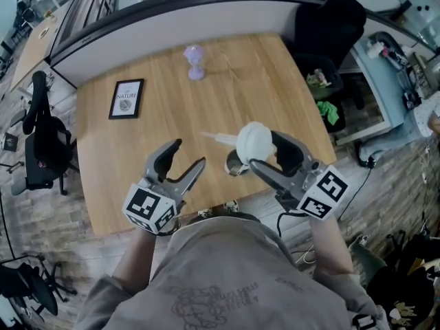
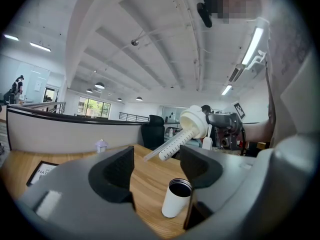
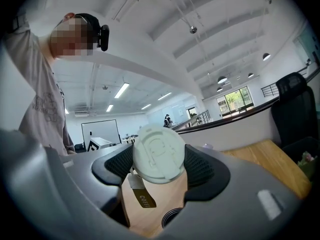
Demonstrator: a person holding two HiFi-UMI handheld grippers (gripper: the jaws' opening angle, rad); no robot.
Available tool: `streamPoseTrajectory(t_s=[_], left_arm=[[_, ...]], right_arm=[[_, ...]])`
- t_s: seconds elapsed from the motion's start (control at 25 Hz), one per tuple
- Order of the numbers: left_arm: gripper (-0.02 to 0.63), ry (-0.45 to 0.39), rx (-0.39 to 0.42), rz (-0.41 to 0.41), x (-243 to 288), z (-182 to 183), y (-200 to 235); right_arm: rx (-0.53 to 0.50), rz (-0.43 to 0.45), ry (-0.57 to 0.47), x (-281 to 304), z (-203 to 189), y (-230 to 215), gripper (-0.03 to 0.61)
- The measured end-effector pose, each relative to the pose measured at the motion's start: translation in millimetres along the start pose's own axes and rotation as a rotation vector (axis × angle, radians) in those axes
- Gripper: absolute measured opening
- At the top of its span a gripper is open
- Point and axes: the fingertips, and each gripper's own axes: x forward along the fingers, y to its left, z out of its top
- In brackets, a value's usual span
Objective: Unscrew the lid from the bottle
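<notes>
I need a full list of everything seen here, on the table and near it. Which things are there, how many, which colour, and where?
table: one, light wood, centre
bottle: one, white, mouth open, on the table near its front edge
lid: one, white, with a long strainer tube, held above the bottle
frame: one, black, on the table's left part
ornament: one, pale purple, on the table's far side
chair: one, black, on the floor left of the table
left claw: one, grey, open, empty, left of the bottle
right claw: one, grey, closed on the lid

left tool (image 1: 189,152): jaws apart, empty | right tool (image 1: 265,151): gripping lid (image 1: 253,140)
</notes>
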Motion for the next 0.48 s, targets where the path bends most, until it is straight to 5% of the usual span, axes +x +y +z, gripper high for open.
streamPoseTrajectory(t_s=[0.48], left_arm=[[0.277,-0.004,0.011,-0.003,0.2,3.2,-1.9]], right_arm=[[-0.04,-0.019,0.01,-4.0,-2.2,-0.1,0.333]])
